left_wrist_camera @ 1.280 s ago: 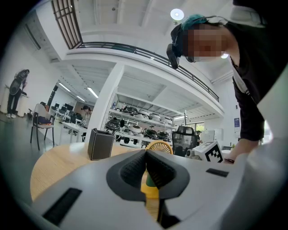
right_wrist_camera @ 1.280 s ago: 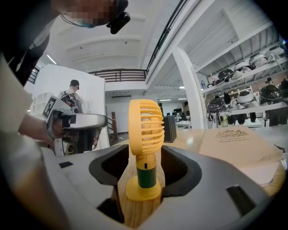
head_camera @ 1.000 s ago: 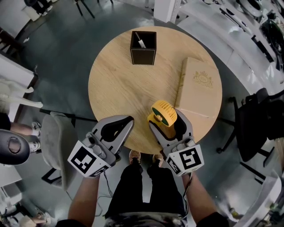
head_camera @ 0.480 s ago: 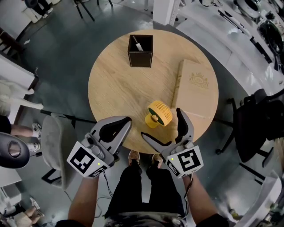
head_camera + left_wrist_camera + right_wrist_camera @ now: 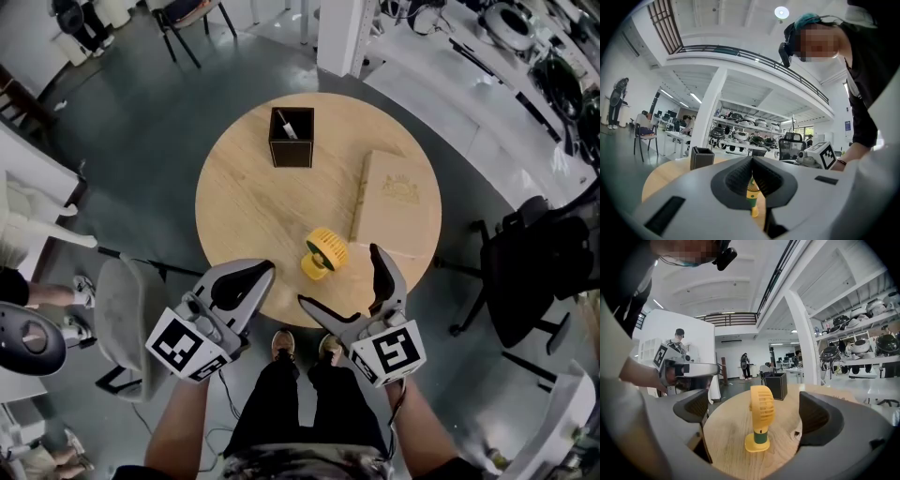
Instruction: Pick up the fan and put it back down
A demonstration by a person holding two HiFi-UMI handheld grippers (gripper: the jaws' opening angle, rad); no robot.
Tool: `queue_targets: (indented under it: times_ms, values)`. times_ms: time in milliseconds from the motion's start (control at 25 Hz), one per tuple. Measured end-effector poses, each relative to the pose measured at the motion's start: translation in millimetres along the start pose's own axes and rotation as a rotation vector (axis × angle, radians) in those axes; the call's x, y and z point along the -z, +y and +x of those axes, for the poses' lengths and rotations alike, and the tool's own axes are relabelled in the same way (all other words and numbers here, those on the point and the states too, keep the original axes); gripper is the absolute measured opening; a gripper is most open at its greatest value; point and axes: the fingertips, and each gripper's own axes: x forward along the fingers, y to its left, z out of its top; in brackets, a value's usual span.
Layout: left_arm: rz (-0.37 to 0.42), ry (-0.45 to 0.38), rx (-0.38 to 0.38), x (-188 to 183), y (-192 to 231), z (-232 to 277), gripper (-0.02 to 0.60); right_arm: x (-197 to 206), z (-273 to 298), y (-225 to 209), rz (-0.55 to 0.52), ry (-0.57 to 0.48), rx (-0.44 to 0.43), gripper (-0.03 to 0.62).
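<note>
The yellow fan (image 5: pixel 323 253) stands upright on the round wooden table (image 5: pixel 253 197), near its front edge. My right gripper (image 5: pixel 339 279) is open, its jaws having just been opening; it hovers above and behind the fan, touching nothing. In the right gripper view the fan (image 5: pixel 761 420) stands free on the wood ahead of the right gripper (image 5: pixel 757 414), clear of both pads (image 5: pixel 693 411). My left gripper (image 5: pixel 265 269) is shut and empty, to the left of the fan. In the left gripper view its jaws (image 5: pixel 752 164) meet, with the fan (image 5: pixel 751 193) showing below them.
A black open-topped box (image 5: pixel 292 137) stands at the table's far side and a tan book (image 5: pixel 396 203) lies at its right. A grey chair (image 5: pixel 117 309) is to the left, a black office chair (image 5: pixel 525 272) to the right. A white pillar (image 5: pixel 342 28) rises beyond.
The right gripper, shut on the fan a second ago, has opened and left it standing on the table. Both grippers have since risen away from the table.
</note>
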Motion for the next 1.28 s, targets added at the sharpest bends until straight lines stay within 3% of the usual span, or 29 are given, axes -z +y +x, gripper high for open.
queue_targets:
  times_ms: [800, 1280]
  values:
    - [0.057, -0.023, 0.052, -179.2, -61.8, -21.6, 0.018, -188.1, -74.9, 39.3, -0.056, -0.07, 0.033, 0.584]
    - [0.07, -0.021, 0.06, -195.2, -67.8, -24.9, 0.018, -213.1, -88.2, 40.5, -0.079, -0.092, 0.035, 0.584]
